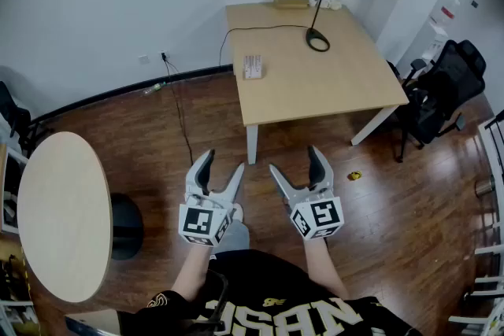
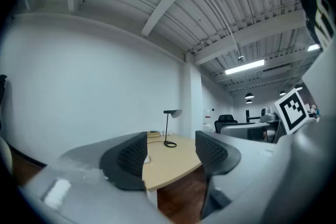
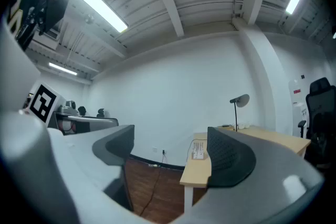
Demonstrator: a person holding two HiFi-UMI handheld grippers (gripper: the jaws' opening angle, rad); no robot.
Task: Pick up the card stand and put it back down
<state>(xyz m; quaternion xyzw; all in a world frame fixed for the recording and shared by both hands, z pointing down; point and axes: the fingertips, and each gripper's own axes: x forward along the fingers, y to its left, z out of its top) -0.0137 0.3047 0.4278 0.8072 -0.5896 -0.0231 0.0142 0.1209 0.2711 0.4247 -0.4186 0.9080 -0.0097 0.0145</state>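
Standing back from the worktop (image 1: 315,90), a person holds both claws out level above the wood floor (image 1: 394,208) in the lower middle of the head view. The left claw (image 1: 224,161) is released: its jaws stand apart with nothing between them, and the left gripper view shows only the far worktop edge and floor in the gap (image 2: 170,153). The right claw (image 1: 293,159) is released too, jaws wide and empty (image 3: 170,152). The two claws are side by side, near each other but not touching.

The card stand (image 1: 253,66) stands upright on the worktop near its left edge, upper middle of the head view, well apart from both claws. In the right gripper view it shows small, right of centre, just beside the right jaw's inner edge (image 3: 198,150).

A black desk lamp (image 1: 317,40) is on the worktop at its far side, with a flat box (image 1: 290,0) at the back edge. A cable (image 1: 179,106) runs down the wall and across the floor. A round table (image 1: 63,216) sits at lower left, and a black office chair (image 1: 441,90) at right. A small yellow object (image 1: 355,175) lies on the floor right of the claws.
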